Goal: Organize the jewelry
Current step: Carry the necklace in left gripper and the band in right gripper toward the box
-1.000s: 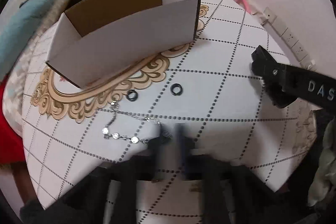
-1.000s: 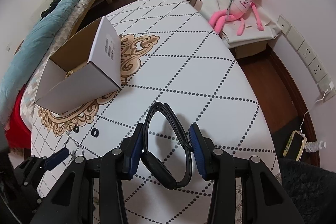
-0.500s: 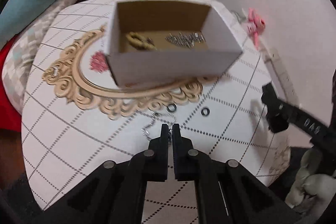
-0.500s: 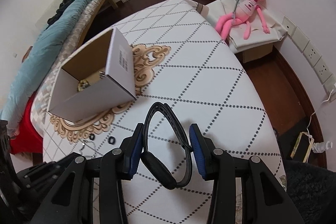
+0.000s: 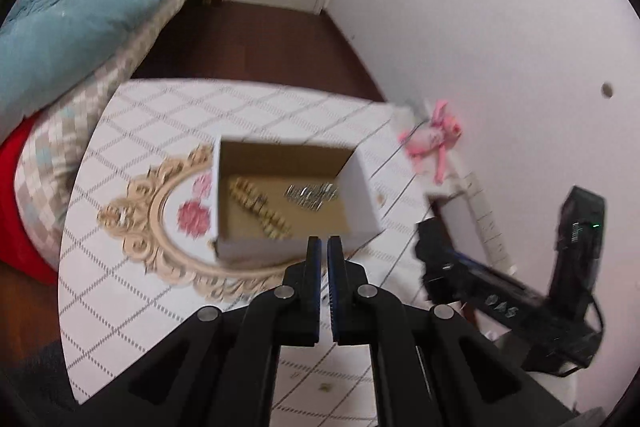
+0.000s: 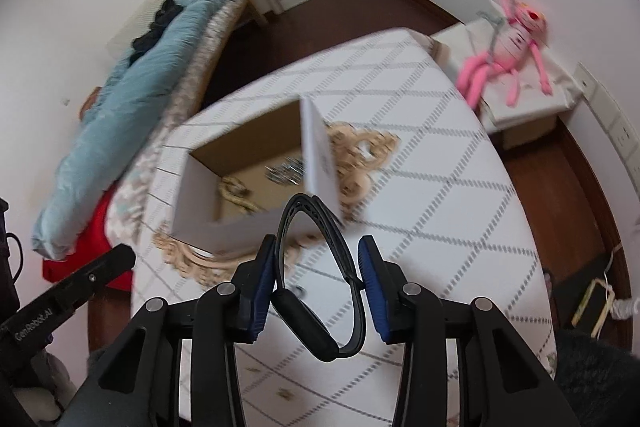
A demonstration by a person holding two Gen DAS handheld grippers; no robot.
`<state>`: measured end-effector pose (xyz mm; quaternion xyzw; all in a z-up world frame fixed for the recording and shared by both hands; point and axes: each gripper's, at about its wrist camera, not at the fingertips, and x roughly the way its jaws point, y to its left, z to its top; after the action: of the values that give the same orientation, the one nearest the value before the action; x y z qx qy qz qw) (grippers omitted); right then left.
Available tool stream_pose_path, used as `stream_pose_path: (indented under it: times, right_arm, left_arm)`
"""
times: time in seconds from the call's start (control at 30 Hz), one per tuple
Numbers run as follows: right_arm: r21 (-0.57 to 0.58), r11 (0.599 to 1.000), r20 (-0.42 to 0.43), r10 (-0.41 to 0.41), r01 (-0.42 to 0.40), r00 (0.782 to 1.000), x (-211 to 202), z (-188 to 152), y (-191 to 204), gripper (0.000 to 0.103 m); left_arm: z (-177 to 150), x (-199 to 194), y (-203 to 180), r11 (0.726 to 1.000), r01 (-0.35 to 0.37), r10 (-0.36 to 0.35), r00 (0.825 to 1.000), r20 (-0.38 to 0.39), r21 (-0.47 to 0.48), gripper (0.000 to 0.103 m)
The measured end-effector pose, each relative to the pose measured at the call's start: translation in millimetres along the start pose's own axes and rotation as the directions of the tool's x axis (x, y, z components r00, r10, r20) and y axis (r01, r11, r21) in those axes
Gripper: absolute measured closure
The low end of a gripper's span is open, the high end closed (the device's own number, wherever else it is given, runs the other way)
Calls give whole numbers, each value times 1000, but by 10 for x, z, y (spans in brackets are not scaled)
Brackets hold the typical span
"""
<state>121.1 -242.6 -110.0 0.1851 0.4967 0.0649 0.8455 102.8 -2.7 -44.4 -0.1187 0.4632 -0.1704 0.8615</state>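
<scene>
Both grippers risen since earlier frames, views now looking down into cardboard box (image 5: 362, 187) — silver chain and two black rings no longer in sight on table (image 5: 120, 291). Left gripper (image 5: 324, 247) pinched fully together; chain was at its tips earlier, whether it hangs there now cannot tell. Right gripper (image 6: 318, 259) part open, jaws just narrowed slightly, pads pressing black band (image 6: 344, 267) looped between them. Box already holds gold chain (image 5: 260, 205) and silver clips (image 5: 310, 193). Likely left: drop band in, fetch rings.
</scene>
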Motion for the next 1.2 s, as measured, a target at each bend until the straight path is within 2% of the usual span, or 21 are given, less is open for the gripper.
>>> stream_pose_path:
  times: [0.17, 0.27, 0.33, 0.37, 0.4, 0.43, 0.47, 0.6, 0.77, 0.83, 0.87, 0.93, 0.97, 1.0, 1.03, 1.2]
  right_arm:
    - [-61, 998, 25, 26, -24, 999, -56, 357, 267, 61]
    - [-89, 996, 41, 18, -15, 999, -64, 510, 373, 61]
    - [-93, 996, 44, 15, -10, 999, -72, 513, 388, 61]
    - [-94, 996, 43, 9, -5, 999, -69, 483, 382, 61]
    - [-93, 996, 40, -2, 6, 999, -53, 416, 359, 61]
    - [-89, 996, 33, -8, 11, 999, -35, 362, 326, 61]
    - [-85, 996, 26, -15, 17, 1000, -17, 299, 294, 61]
    - [-59, 997, -25, -50, 49, 998, 152, -10, 102, 61]
    - [-21, 996, -85, -83, 81, 993, 369, -272, -129, 61]
    - [-17, 996, -90, -93, 91, 992, 400, -304, -173, 61]
    - [-17, 995, -89, -99, 98, 991, 411, -314, -193, 61]
    - [-14, 994, -89, -108, 107, 990, 423, -312, -216, 61]
    - [-13, 994, -89, -109, 108, 990, 431, -308, -223, 61]
    - [-13, 994, -90, -111, 110, 990, 442, -307, -234, 61]
    - [-15, 993, -90, -114, 113, 989, 447, -307, -230, 61]
    - [-8, 994, -94, -113, 113, 989, 482, -305, -224, 61]
  left_arm:
    - [314, -114, -101, 999, 23, -25, 998, 49, 35, 102]
    - [319, -39, -39, 998, -56, 55, 998, 27, 26, 99]
    - [193, 91, 58, 996, -88, 89, 996, -14, 24, 96]
    - [106, 172, 107, 995, -102, 103, 994, -40, 20, 87]
    - [-7, 278, 174, 994, -113, 113, 991, -76, 9, 64]
    - [-88, 344, 218, 993, -121, 120, 988, -94, 0, 54]
    - [-194, 420, 269, 993, -119, 117, 987, -107, -9, 50]
    - [-537, 811, 440, 989, -144, 136, 972, -191, -29, 50]
    - [-772, 1167, 371, 980, -193, 200, 946, -257, 52, 50]
    - [-833, 1259, 326, 973, -213, 229, 936, -268, 88, 51]
    - [-852, 1256, 277, 966, -227, 250, 939, -236, 121, 51]
    - [-880, 1291, 212, 957, -241, 273, 935, -227, 159, 52]
    - [-891, 1307, 198, 956, -240, 274, 936, -219, 171, 60]
    - [-896, 1306, 158, 951, -241, 280, 938, -205, 194, 83]
    - [-898, 1313, 121, 946, -244, 287, 936, -202, 213, 96]
    - [-882, 1260, 155, 963, -202, 238, 948, -210, 179, 98]
